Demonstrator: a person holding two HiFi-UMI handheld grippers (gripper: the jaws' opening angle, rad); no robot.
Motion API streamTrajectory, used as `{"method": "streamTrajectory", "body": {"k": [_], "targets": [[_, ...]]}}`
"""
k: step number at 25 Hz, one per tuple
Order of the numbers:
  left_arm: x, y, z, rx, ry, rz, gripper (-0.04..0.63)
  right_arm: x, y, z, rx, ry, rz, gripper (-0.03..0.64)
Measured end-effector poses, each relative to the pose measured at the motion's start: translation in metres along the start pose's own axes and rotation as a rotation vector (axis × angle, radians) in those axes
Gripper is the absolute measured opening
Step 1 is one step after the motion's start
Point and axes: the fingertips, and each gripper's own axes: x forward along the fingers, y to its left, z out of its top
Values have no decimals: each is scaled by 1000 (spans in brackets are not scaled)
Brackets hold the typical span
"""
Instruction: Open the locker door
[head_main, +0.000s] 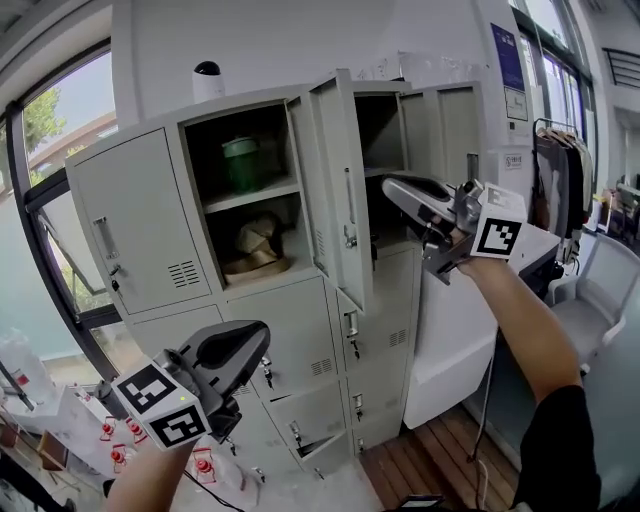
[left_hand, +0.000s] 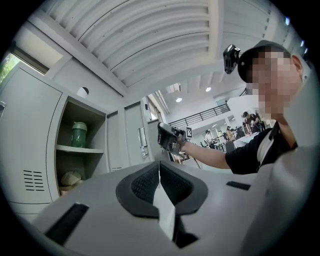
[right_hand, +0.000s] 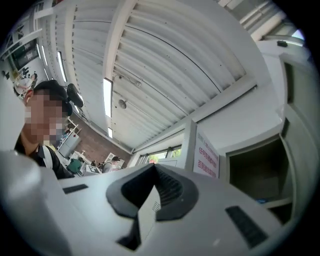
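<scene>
Standing open, the pale grey locker door (head_main: 335, 150) juts outward.

We lose part of dark compartment (head_main: 380, 130) behind open locker door (head_main: 340, 180); we cannot read wall poster (head_main: 507, 58) print, too small.

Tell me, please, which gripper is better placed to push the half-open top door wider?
Right. The right gripper hovers at top-row height, close beside the door, with its jaws together. The left gripper hangs low, in front of the lower lockers.
</scene>
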Motion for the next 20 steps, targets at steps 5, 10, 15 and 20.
{"method": "streamTrajectory", "body": {"k": [5,10,15,20], "targets": [[-30,-3,2,-18,-46,-13,17,6,51,-11,50,42,-94,11],[-61,-2,-9,-52,-80,5,18,10,113,-41,93,71,-117,11],[-100,-2,-22,-30,-111,85,17,6,172,-80,102,96,-174,11],[-136,-1,-52,-69,-120,161,17,10,221,-135,27,164,-190,11]]}}
